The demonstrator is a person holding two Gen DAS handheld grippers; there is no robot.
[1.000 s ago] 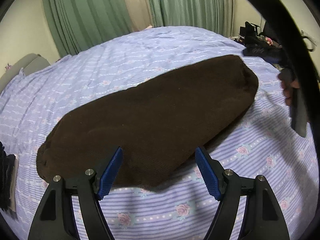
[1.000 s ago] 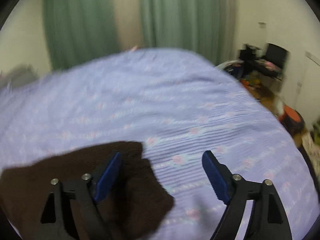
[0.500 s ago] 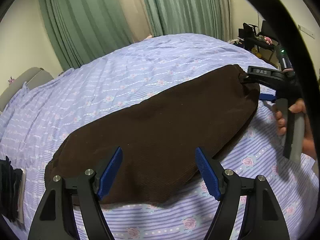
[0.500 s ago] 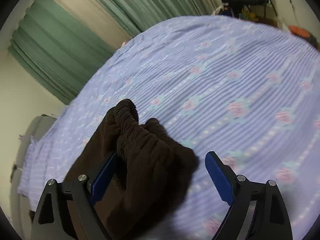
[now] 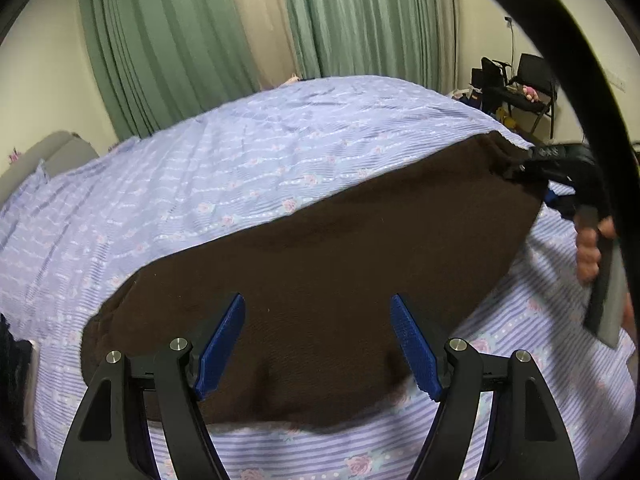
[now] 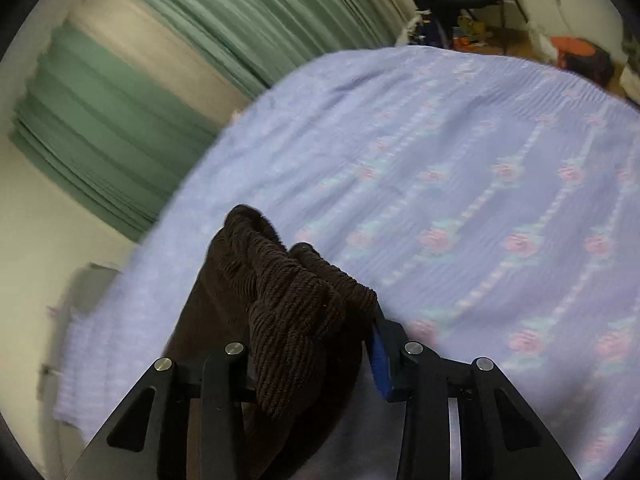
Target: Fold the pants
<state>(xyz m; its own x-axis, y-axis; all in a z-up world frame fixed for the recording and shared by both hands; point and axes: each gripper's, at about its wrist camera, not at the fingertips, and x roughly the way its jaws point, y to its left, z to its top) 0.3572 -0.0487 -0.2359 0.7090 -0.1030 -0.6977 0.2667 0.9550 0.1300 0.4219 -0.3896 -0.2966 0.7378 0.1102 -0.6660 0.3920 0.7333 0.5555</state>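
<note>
Across the bed, from near its left edge to its right edge, brown pants are lying flat: soft, limp corduroy, best taken at a bunched end. The right gripper is closing its fingers on the gathered end. The left gripper is hovering with fingers spread, empty, over the near edge. Green curtains are hanging behind.

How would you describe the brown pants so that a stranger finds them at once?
Find the bed with the lilac rose-print bedspread before green curtains. On it lie the dark brown corduroy pants, the only dark garment there, their gathered end bunched in the closing right gripper.
</note>
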